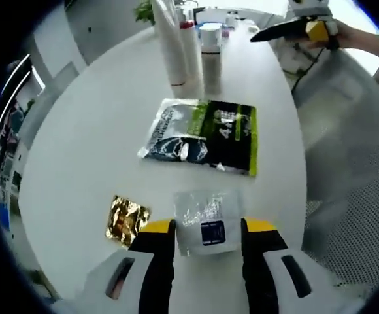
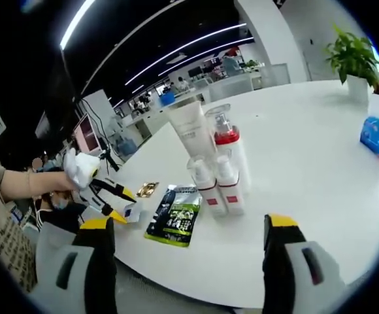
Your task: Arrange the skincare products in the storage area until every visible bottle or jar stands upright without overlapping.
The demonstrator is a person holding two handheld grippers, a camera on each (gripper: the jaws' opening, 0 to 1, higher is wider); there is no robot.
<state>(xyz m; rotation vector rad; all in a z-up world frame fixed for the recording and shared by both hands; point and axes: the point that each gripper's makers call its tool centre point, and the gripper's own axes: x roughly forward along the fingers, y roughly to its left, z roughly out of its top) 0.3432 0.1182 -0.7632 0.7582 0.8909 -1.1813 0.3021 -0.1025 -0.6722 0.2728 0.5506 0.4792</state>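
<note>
A small clear sachet (image 1: 206,222) with a dark label lies flat on the white table (image 1: 98,144), between the tips of my open left gripper (image 1: 207,226). A gold sachet (image 1: 127,221) lies just left of it. Farther on lies a black and green pouch (image 1: 202,137). Beyond it, a white tube (image 1: 170,46), a red-collared bottle (image 1: 188,46) and a white capped bottle (image 1: 210,55) stand upright. In the right gripper view, my right gripper (image 2: 189,226) is wide open above the table edge. It faces the tube (image 2: 191,127), the pump bottle (image 2: 229,147), two small bottles (image 2: 215,186) and the pouch (image 2: 176,222).
A potted plant (image 2: 353,62) and a blue object (image 2: 377,137) sit at the far side of the table. A person's hand holds the left gripper (image 2: 123,204) at the table's left edge. The right gripper (image 1: 274,31) shows past the bottles. Grey floor lies beyond the rim.
</note>
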